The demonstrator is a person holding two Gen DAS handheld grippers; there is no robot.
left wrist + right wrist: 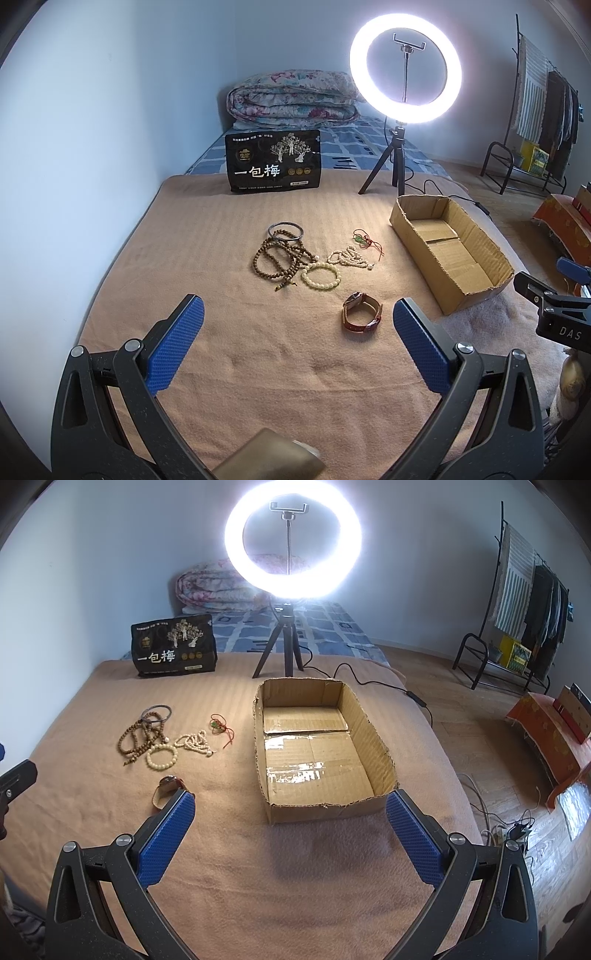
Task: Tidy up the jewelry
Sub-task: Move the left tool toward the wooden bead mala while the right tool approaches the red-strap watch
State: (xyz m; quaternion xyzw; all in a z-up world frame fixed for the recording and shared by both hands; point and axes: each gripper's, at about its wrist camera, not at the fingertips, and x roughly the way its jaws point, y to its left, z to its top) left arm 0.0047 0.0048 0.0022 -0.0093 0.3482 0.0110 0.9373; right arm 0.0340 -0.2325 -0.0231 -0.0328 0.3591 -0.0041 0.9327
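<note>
Blue-padded fingers [177, 345] of my left gripper [298, 343] sit nearest the lens, spread wide over the tan blanket [258, 369] with nothing between them. Just beyond, slightly right of centre, I see the brown-strapped watch [362, 312] lying on its side, the closest piece to me. Farther off lies the rest of the jewelry in a loose cluster: a pale bead bracelet [320, 276], a long string of brown wooden beads [280, 256] tangled against a thin metal bangle [286, 231] at the far side, a string of white beads [347, 257], and a red cord with a green charm [364, 238] to the right. My right gripper [290, 836] is likewise wide open and empty, hovering in front of the near wall of the cardboard box [380, 734], which stands to the right of the cluster. From the right wrist view I can see the box floor is bare apart from strips of tape. So I judge the sorting has not started: every piece is on the bed and none is in the box. At the far end stand a black snack bag [273, 162] and a lit ring light [405, 70] on its tripod. I would start with the watch, since it is nearest.
</note>
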